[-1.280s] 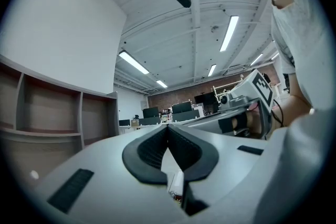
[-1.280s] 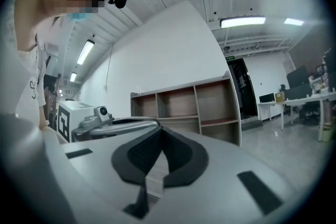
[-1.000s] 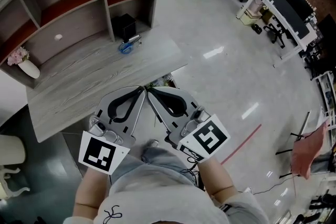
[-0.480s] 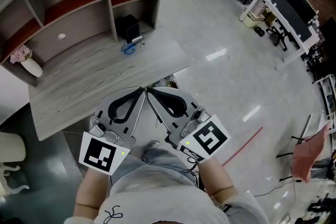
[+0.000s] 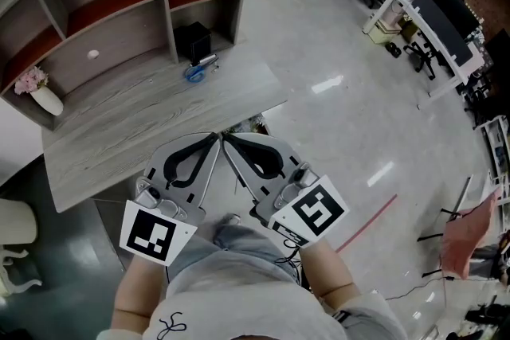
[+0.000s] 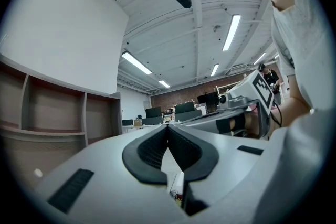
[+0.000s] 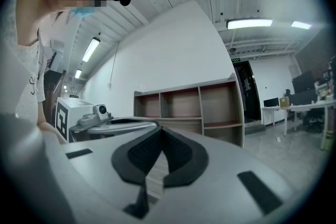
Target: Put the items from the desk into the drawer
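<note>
Left hand-held gripper point(image 5: 214, 136) beside right one point(image 5: 225, 138)

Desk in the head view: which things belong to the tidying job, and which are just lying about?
Job: blue scissors, pen, drawer with its knob.
Probably just there: flower vase, black box in the shelf nook, far office desks.

We see a grey wood-grain desk point(image 5: 159, 115) with a small blue item point(image 5: 193, 73) and a pen point(image 5: 205, 59) lying just beside each other near its far edge, toward the right. A black box point(image 5: 192, 40) stands behind them at the back, and a white vase point(image 5: 46, 101) of pink flowers stands at the desk's left end.
</note>
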`<state>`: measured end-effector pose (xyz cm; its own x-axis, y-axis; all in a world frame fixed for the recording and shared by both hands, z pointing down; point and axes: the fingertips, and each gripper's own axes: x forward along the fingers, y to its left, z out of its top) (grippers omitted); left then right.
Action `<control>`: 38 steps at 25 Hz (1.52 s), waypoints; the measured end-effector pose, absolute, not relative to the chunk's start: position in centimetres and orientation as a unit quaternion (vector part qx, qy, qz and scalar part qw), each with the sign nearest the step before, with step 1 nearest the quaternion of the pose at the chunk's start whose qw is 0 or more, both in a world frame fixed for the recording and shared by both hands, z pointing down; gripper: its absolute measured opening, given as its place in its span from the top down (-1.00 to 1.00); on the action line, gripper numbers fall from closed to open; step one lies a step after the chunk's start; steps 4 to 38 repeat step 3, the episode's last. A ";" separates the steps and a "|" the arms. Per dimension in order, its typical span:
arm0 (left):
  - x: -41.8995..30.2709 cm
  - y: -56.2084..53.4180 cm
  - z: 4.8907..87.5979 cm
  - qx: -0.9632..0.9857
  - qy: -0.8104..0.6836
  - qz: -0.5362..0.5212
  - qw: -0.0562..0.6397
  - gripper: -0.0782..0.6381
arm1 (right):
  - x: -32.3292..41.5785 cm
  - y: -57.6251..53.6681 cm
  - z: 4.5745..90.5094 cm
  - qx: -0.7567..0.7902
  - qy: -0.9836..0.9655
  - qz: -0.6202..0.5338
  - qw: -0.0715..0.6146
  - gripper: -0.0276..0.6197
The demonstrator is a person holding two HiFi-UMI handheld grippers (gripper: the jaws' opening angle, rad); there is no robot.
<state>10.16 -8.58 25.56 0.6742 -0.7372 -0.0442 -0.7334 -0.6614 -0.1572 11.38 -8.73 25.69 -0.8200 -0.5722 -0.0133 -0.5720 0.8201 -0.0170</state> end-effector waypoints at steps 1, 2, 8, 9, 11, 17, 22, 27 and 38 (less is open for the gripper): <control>10.2 -8.6 25.6 -0.911 0.403 -0.013 0.081 0.75 | 11.4 -8.7 25.7 -0.300 0.954 -0.006 0.009 0.90; 10.2 -8.6 25.7 -0.911 0.403 -0.014 0.080 0.75 | 11.5 -8.7 25.7 -0.300 0.954 -0.007 0.009 0.90; 10.3 -8.5 25.8 -0.911 0.404 -0.015 0.079 0.75 | 11.6 -8.7 25.8 -0.300 0.954 -0.008 0.009 0.90; 10.3 -8.5 25.8 -0.911 0.404 -0.015 0.079 0.75 | 11.6 -8.7 25.8 -0.300 0.954 -0.008 0.009 0.90; 10.3 -8.5 25.8 -0.911 0.404 -0.015 0.079 0.75 | 11.6 -8.7 25.8 -0.300 0.954 -0.008 0.009 0.90; 10.3 -8.5 25.8 -0.911 0.404 -0.015 0.079 0.75 | 11.6 -8.7 25.8 -0.300 0.954 -0.008 0.009 0.90; 10.3 -8.5 25.8 -0.911 0.404 -0.015 0.079 0.75 | 11.6 -8.7 25.8 -0.300 0.954 -0.008 0.009 0.90; 10.3 -8.5 25.8 -0.911 0.404 -0.015 0.079 0.75 | 11.6 -8.7 25.8 -0.300 0.954 -0.008 0.009 0.90; 10.3 -8.5 25.8 -0.911 0.404 -0.015 0.079 0.75 | 11.6 -8.7 25.8 -0.300 0.954 -0.008 0.009 0.90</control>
